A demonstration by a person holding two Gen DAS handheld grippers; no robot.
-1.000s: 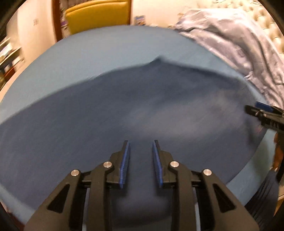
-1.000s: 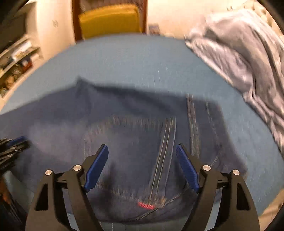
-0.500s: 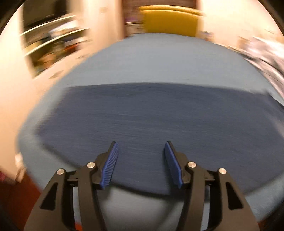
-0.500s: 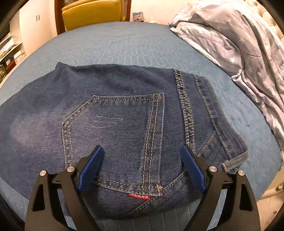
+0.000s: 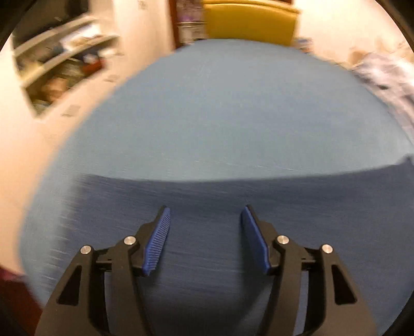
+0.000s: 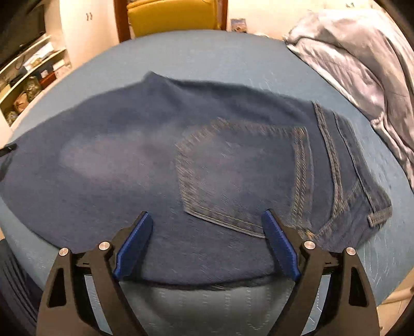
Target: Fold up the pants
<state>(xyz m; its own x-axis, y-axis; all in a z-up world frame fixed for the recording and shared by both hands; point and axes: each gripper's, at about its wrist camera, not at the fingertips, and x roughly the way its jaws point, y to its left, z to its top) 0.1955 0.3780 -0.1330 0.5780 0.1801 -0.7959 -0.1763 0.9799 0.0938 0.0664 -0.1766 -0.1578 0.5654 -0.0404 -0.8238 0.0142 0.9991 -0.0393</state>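
Dark blue jeans (image 6: 124, 155) lie flat across a light blue bed (image 6: 207, 54), back pocket (image 6: 233, 170) up and waistband (image 6: 333, 155) to the right. My right gripper (image 6: 206, 212) hangs open above the near edge of the seat, just left of the pocket, with nothing gripped. In the blurred left wrist view, the leg of the jeans (image 5: 297, 206) runs as a dark band across the bed (image 5: 220, 116). My left gripper (image 5: 205, 208) is above that leg, its jaws opening, with only flat cloth below them.
A crumpled grey blanket (image 6: 362, 67) covers the bed's right side. A yellow chair (image 6: 173, 15) stands beyond the far edge, and shelves (image 6: 31, 77) line the wall at left. The bed's near edge runs just below both grippers. Dark striped clothing (image 6: 13, 289) shows at lower left.
The left gripper swept left along the jeans, away from the right gripper, and its jaws spread wider. The right gripper shifted left of the back pocket and opened a little more.
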